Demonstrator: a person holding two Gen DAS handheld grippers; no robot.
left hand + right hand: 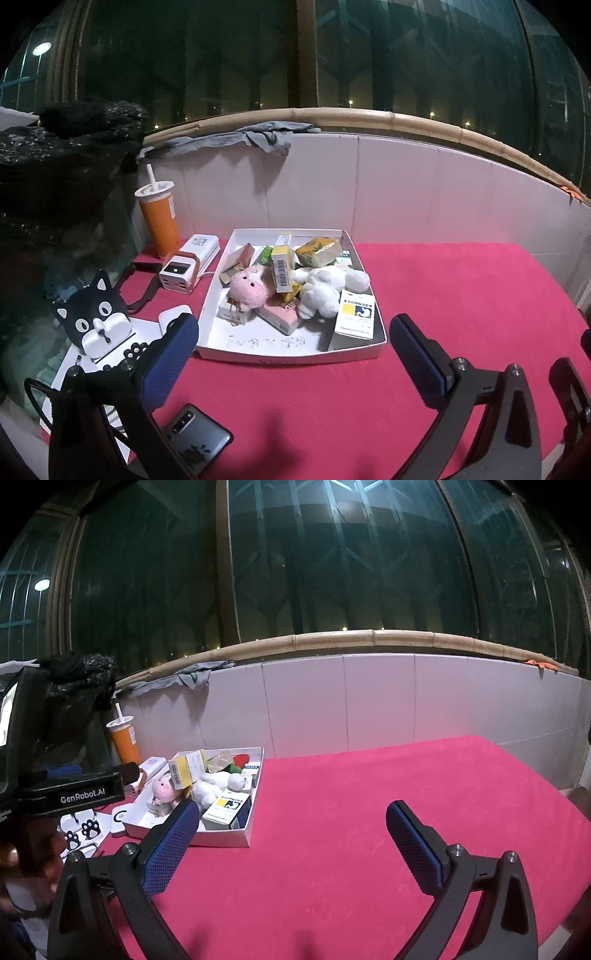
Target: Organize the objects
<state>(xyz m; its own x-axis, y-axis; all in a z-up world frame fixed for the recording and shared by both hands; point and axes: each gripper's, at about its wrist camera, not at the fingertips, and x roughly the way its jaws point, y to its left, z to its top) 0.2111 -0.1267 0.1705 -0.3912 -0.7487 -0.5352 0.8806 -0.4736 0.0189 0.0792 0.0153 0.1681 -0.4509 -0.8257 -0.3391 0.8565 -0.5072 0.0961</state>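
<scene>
A shallow white tray sits on a pink tablecloth, heaped with small items: a pink plush toy, a white plush toy, and several small boxes, one a white and yellow box leaning at the tray's near right corner. The left gripper is spread wide and empty, the tray just ahead between its fingers. The right gripper, also wide and empty, hovers over bare cloth, with the tray ahead to its left.
</scene>
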